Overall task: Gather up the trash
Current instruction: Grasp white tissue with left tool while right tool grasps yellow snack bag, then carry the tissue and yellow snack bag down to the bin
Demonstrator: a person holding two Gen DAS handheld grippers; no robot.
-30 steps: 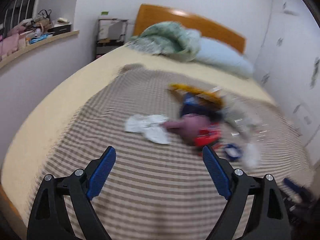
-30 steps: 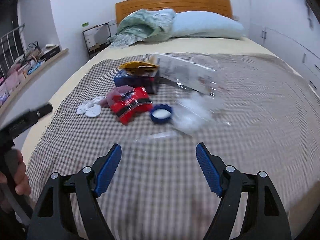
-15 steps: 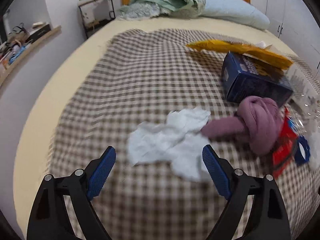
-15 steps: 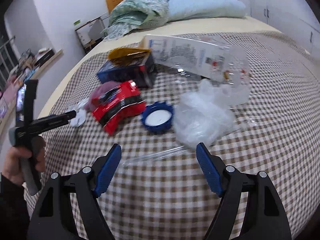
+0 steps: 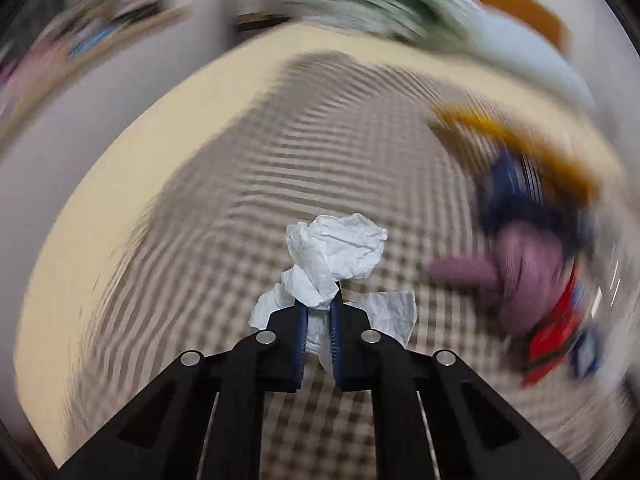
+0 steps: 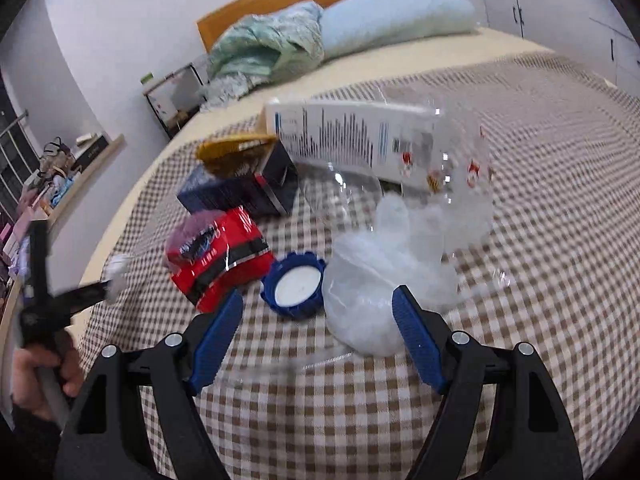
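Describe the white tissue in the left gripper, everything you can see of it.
The tissue is white, thin, crumpled paper, creased all over. The left gripper is shut on its twisted middle, blue pads pressing both sides. A larger bunched wad sticks up beyond the fingertips, and smaller flaps spread out left and right behind the fingers. It appears lifted above the checked bedspread, though blur makes that uncertain. In the right wrist view it shows only as a white smear at the gripper's tip.

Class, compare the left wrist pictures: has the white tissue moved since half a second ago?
Yes. The white tissue, then flat on the checked blanket, is now bunched and clamped in the left gripper.
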